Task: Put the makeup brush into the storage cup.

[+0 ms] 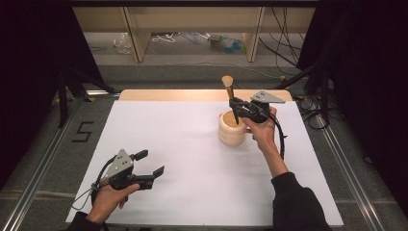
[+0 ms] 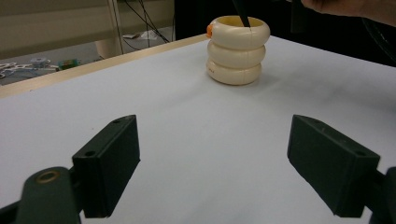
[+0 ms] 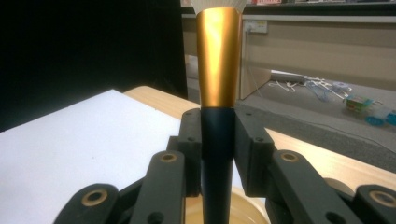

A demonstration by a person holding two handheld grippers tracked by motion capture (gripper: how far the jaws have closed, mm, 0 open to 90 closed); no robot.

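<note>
Right gripper (image 1: 236, 107) jaws clamped on brush (image 1: 229, 94) over holder (image 1: 231, 128); left gripper (image 1: 150, 163) jaws apart

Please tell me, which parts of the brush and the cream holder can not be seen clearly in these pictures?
- Brush bristles: right gripper view, cut off by the top edge.
- Brush handle's lower end: high view, hidden inside the ringed holder; whether it touches the bottom cannot be told.
- Orange spot on the holder: left gripper view, too small to identify.
- Right gripper pads: high view, too small; the right gripper view shows them clamping the handle.
</note>
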